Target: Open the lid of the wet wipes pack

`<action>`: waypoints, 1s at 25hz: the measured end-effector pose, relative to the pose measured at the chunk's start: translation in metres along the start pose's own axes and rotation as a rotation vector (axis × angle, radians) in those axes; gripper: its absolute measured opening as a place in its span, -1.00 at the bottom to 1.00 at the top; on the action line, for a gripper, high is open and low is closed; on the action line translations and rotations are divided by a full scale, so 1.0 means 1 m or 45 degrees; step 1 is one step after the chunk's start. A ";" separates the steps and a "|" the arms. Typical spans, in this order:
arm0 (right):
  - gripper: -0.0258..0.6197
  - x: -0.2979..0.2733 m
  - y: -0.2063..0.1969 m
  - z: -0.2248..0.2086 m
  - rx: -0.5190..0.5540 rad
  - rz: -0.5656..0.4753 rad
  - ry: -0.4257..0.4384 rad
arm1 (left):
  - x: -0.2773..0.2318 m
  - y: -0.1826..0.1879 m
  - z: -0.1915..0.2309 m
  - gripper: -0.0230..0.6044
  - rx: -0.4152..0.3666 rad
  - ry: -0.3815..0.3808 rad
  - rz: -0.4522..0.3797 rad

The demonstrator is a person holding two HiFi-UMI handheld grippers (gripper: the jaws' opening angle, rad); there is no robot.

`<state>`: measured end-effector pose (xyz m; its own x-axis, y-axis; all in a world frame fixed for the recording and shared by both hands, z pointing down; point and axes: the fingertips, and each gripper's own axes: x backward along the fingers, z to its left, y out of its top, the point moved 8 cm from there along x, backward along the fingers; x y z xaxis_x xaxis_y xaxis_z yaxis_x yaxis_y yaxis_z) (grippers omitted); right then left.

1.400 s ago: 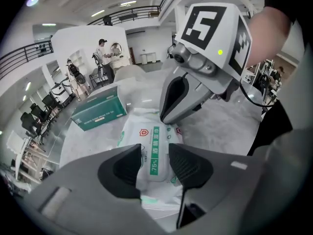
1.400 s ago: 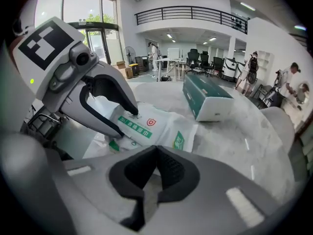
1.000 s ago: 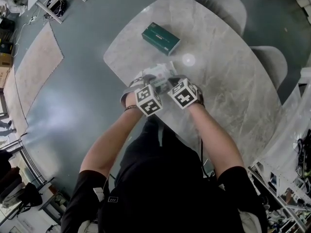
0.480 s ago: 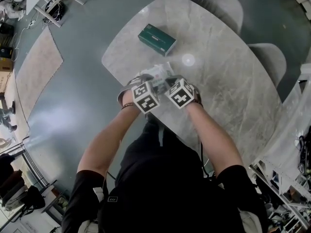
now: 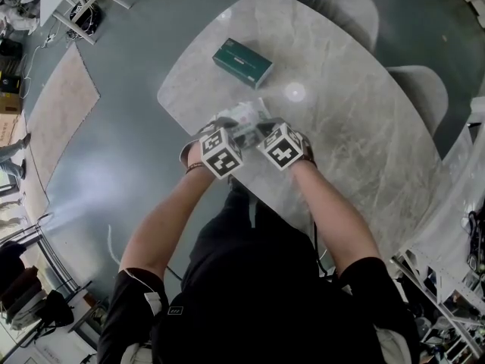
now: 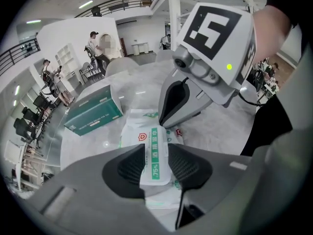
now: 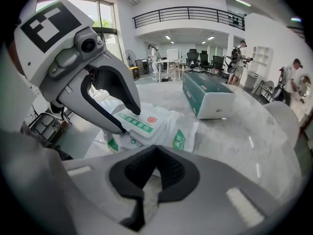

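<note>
1. On my feed, the wet wipes pack (image 6: 139, 119) lies flat on the marble table (image 5: 341, 127), near the edge closest to the operator, with both grippers down over it.
2. The left gripper (image 6: 156, 150) points steeply down at the pack's lid (image 7: 139, 123), the white flap with a green stripe.
3. Its jaws stand wide and have just been closing. The lid sits between them, one pad at each long edge, and I see no squeeze on it yet. The lid looks flat against the pack.
4. The right gripper (image 7: 155, 153) has its jaws together with nothing between them.
5. In the left gripper view, its tip rests on the pack's wrapper just beside the lid's far end.
6. A dark green box (image 5: 242, 63) lies further out on the table, apart from the pack and from both grippers.
7. Two grey chairs (image 5: 348, 10) stand at the table's far side.
</note>
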<state>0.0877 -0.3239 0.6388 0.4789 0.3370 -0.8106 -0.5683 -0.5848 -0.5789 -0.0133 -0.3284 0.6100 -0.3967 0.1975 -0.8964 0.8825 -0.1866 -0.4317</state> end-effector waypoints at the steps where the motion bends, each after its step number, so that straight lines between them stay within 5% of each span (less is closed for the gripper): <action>1: -0.90 0.000 0.000 0.000 0.000 -0.002 0.002 | 0.001 0.001 0.001 -0.43 0.010 0.000 -0.009; 8: -0.90 0.002 -0.001 -0.002 -0.019 -0.015 0.024 | 0.008 0.001 0.003 -0.43 0.100 -0.009 -0.053; 14: -0.90 0.002 -0.002 -0.005 -0.049 -0.036 0.030 | 0.008 0.000 0.015 -0.36 0.336 -0.047 -0.142; 20: -0.90 0.000 -0.002 -0.005 -0.081 -0.049 0.048 | 0.014 0.002 0.017 -0.33 0.284 0.022 -0.172; 23: -0.90 -0.004 -0.006 -0.006 -0.088 -0.069 0.046 | 0.028 0.002 0.030 -0.42 0.303 0.089 -0.222; 25: -0.90 -0.002 -0.008 -0.006 -0.098 -0.071 0.039 | 0.035 -0.001 0.044 -0.66 0.315 0.149 -0.226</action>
<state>0.0949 -0.3241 0.6460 0.5292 0.3487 -0.7735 -0.4877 -0.6210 -0.6136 -0.0391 -0.3641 0.5747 -0.4943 0.3545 -0.7937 0.7083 -0.3651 -0.6042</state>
